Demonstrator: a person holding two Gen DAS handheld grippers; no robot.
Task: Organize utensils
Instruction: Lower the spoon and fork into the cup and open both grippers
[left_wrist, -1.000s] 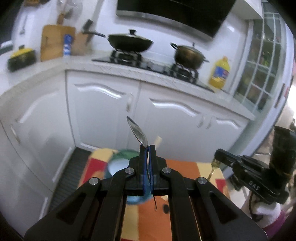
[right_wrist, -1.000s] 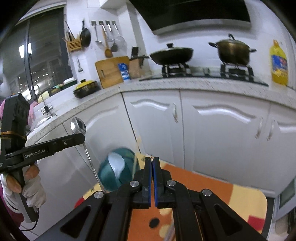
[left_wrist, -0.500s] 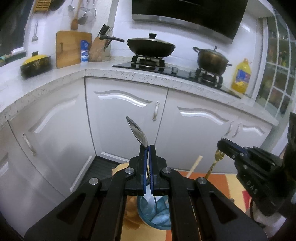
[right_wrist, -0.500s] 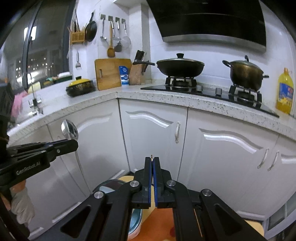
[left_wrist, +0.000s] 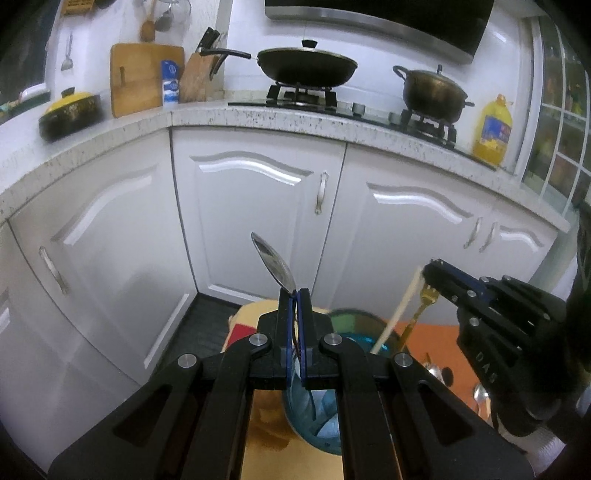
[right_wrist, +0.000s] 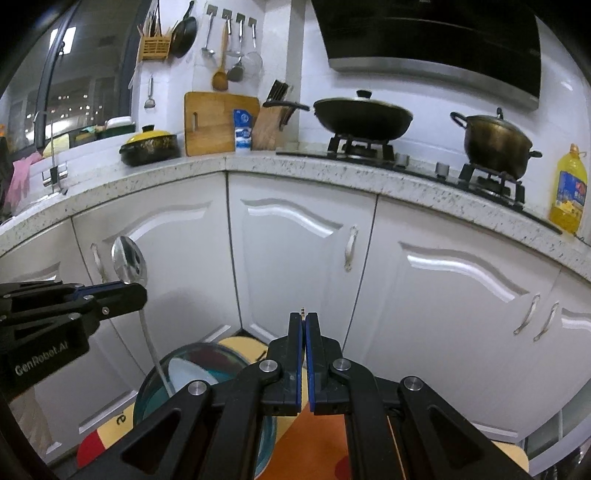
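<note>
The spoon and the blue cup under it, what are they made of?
The spoon looks like polished metal, probably steel: its bowl mirrors the room. The left hand-held gripper holds it. The cup looks like clear blue-tinted glass or plastic: you can see through its wall; which one, I can't tell.

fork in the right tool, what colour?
Gold. The fork shows best in the left wrist view, clamped in the right tool.

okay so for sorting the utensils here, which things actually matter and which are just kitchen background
Job: spoon in left hand-held gripper; gold fork and chopstick in right hand-held gripper; blue cup.

Background: wok, pot, oil bottle, cutting board.
</note>
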